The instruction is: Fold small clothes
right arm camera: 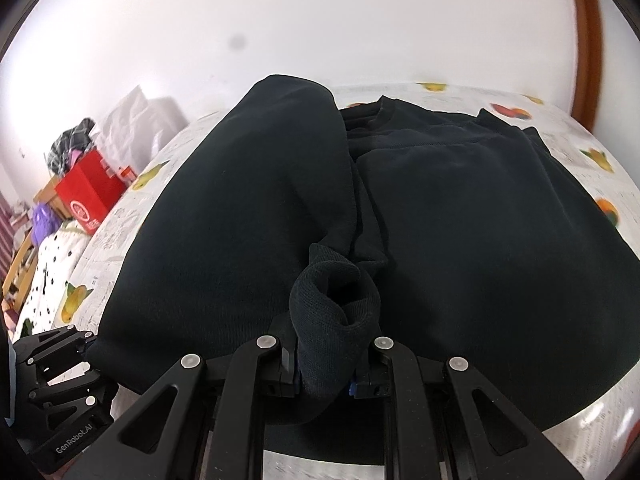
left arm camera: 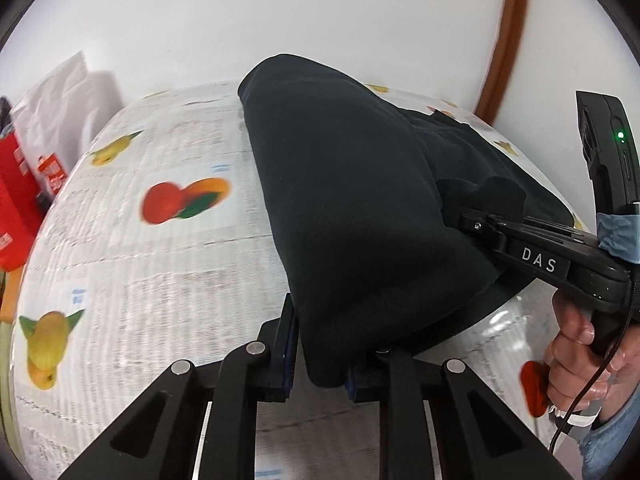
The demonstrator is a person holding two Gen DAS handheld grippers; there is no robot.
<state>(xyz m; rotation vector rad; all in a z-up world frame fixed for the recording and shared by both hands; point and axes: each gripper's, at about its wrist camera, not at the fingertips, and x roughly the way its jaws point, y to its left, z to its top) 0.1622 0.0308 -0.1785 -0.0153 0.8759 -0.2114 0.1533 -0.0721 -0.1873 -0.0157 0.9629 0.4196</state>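
Note:
A black sweatshirt (right arm camera: 460, 220) lies on a table covered with a fruit-print cloth (left arm camera: 160, 248). Its left side (left arm camera: 340, 200) is lifted and folded over toward the middle. My left gripper (left arm camera: 318, 376) is shut on the garment's lower corner, held above the table. My right gripper (right arm camera: 326, 376) is shut on a ribbed sleeve cuff (right arm camera: 336, 300) near the garment's middle. In the left wrist view the right gripper (left arm camera: 460, 212) reaches in from the right onto the cloth. In the right wrist view the left gripper (right arm camera: 86, 350) is at the lower left, at the garment's edge.
A red box (right arm camera: 90, 192) with clothes piled on it stands off the table's left side, with a white bag (left arm camera: 60, 108) beside it. A white wall is behind the table and a brown wooden frame (left arm camera: 504, 36) stands at the right.

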